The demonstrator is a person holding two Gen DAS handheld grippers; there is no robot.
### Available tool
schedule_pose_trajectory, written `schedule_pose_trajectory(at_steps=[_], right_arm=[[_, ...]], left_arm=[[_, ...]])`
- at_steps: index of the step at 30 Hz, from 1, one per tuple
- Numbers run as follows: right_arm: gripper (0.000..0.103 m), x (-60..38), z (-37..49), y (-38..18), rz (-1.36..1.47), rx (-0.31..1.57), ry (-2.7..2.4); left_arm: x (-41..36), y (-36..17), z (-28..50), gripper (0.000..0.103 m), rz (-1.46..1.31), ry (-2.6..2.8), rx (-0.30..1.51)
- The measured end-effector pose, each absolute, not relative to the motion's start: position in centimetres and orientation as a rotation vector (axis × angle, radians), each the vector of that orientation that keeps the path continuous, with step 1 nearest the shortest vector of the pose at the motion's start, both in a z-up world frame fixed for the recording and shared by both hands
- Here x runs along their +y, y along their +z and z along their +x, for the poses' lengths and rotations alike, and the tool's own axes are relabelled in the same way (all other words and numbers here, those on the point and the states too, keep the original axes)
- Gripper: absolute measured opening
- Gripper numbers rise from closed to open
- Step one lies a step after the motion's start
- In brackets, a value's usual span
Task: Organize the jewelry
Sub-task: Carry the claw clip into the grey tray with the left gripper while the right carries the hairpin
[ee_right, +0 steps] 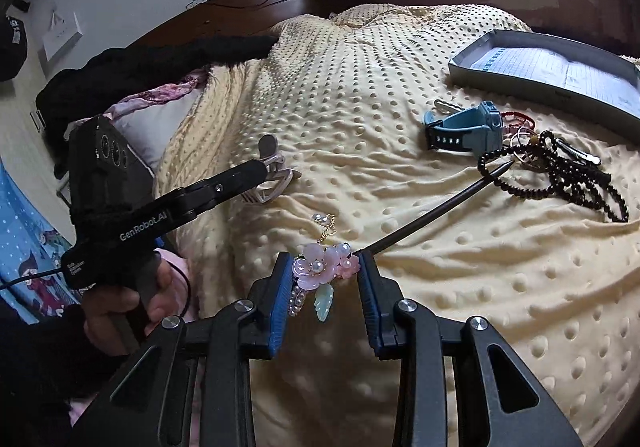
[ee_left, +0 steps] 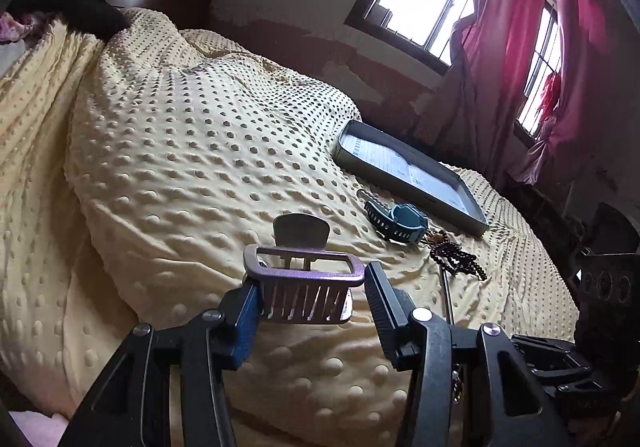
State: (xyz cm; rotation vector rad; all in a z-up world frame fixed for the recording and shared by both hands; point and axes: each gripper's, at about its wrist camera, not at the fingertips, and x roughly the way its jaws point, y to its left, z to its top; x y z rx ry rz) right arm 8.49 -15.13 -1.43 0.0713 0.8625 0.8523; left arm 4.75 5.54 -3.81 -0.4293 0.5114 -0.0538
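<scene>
Bed covered by a dotted cream blanket (ee_left: 192,151). Grey tray (ee_left: 408,175) seen at 2 o'clock in left view, resting on blanket. Blue watch (ee_left: 396,221) laid just beside tray's near edge; dark beads (ee_left: 458,257) piled touching the watch. Left gripper (ee_left: 310,297) fingers set wide around a metallic claw clip (ee_left: 304,279); firm grip cannot be confirmed. Right gripper (ee_right: 324,279) clamped on a pink flower hairpin (ee_right: 320,267), its dark stick pointed to 2 o'clock toward the beads.
</scene>
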Motion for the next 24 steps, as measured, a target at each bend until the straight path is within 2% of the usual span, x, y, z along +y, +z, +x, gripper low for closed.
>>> schedule_pose_trajectory(at_steps=[7,19,24], right_arm=[[0.029,-15.0,5.5,-1.9,0.086,0.874,0.878],[0.029,-17.3,5.2,1.2,0.065,0.712,0.774],[0.029,-19.5,6.5,4.1,0.094,0.621,0.721]], left_arm=[[5.9,-3.8,4.7,0.047,-0.436,-0.066,0.517],[5.2,-2.8,3.5,0.047,-0.429,-0.135,0.458],[4.0,-1.1,4.6,0.047,-0.392,-0.169,0.438]])
